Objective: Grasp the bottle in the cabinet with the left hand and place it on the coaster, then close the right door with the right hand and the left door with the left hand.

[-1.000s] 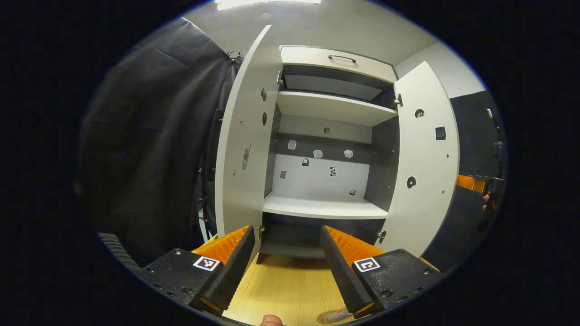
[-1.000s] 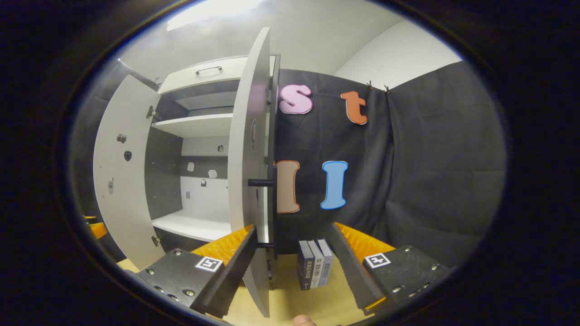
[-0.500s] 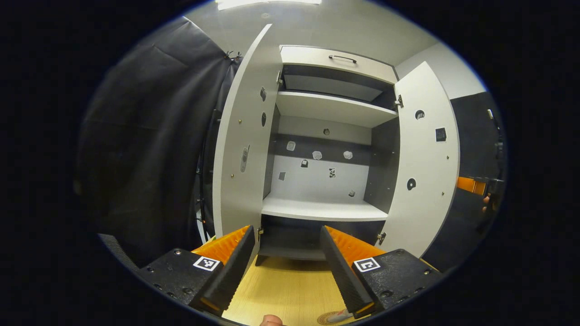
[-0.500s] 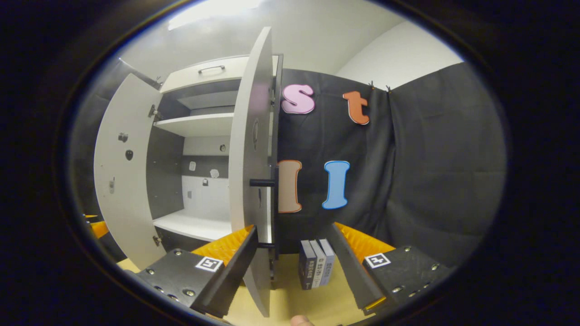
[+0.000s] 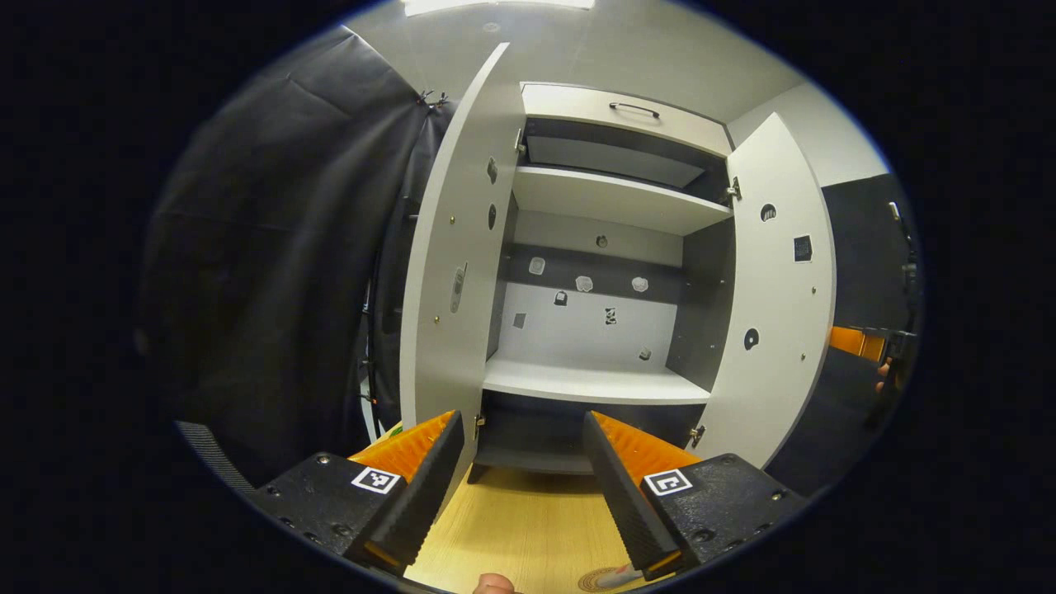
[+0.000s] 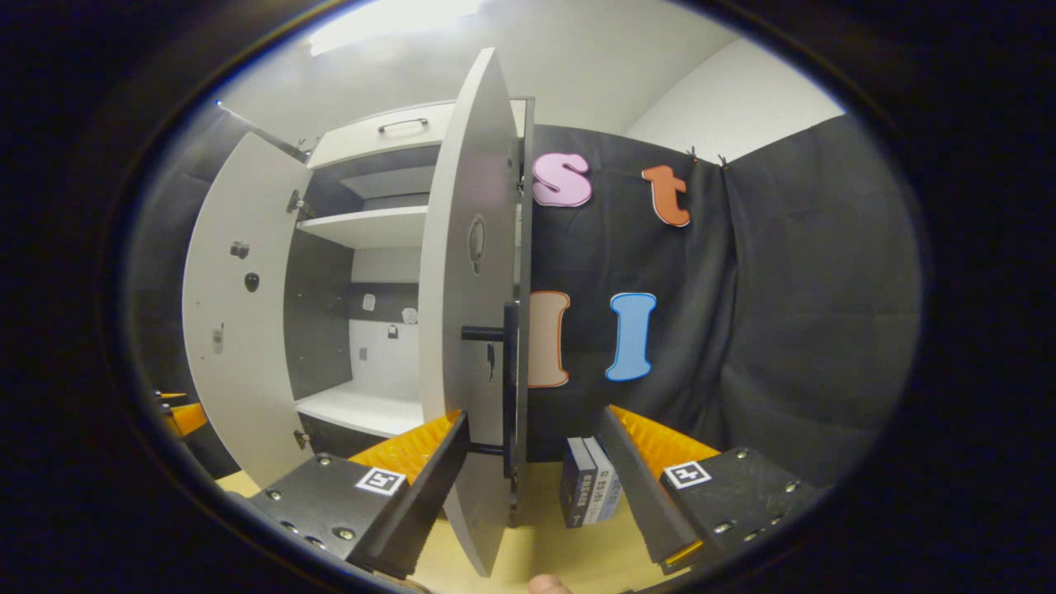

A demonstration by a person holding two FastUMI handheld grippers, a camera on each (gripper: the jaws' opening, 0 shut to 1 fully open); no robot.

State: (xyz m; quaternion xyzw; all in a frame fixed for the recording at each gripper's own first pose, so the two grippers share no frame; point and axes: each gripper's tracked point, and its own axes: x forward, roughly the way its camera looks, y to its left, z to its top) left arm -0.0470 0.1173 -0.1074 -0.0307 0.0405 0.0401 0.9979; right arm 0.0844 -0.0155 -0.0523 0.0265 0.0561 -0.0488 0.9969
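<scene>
Step in hand: closing the right door point(image 6: 470, 330). My right hand-held gripper point(image 6: 536, 487) is wide open, empty, near its edge; next, push it shut.

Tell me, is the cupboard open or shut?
Open. Both doors, the left door and the right door, swing outward, and the bare shelf inside shows.

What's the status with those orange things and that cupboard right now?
Both hand-held grippers open, left and right, holding nothing. White cabinet's shelves bare; both doors open. Right door edge-on between right fingers, black handle untouched. Nothing blocking.
</scene>
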